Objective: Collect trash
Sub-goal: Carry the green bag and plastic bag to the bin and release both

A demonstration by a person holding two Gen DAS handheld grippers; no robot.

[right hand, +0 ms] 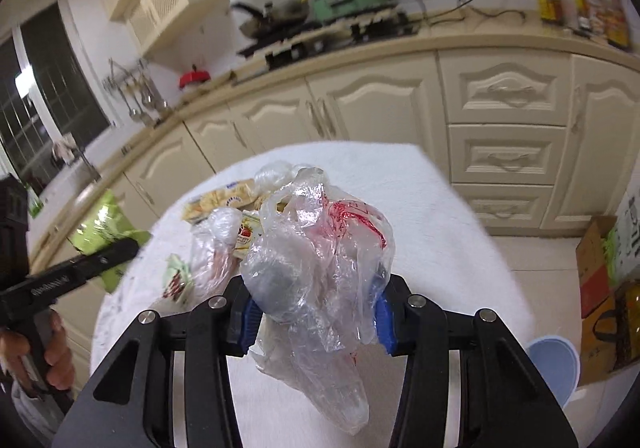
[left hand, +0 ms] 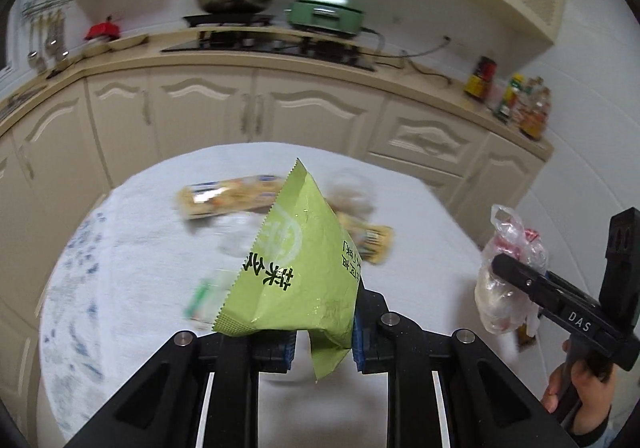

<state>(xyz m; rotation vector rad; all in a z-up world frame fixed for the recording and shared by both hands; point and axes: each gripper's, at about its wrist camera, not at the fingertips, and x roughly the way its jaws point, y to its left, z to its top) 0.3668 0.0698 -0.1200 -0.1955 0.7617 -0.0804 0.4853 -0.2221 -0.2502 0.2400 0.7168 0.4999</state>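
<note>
The left gripper [left hand: 325, 344] is pinched nearly closed on a glossy green foil wrapper [left hand: 296, 268], triangular and crimp-edged, lifted above the table [left hand: 420, 216]. The right gripper [right hand: 316, 322] clamps a crinkled clear plastic bag [right hand: 320, 248] between its 2 blue pads [right hand: 384, 322].

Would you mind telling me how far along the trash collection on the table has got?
Nothing looks binned yet. In hand: the left hand-held gripper is shut on a green wrapper, and the right hand-held gripper grips a crumpled clear plastic bag, both lifted off the white table. Left to do: yellow snack packets, a small green-and-white wrapper and more clear plastic still lie there.
</note>
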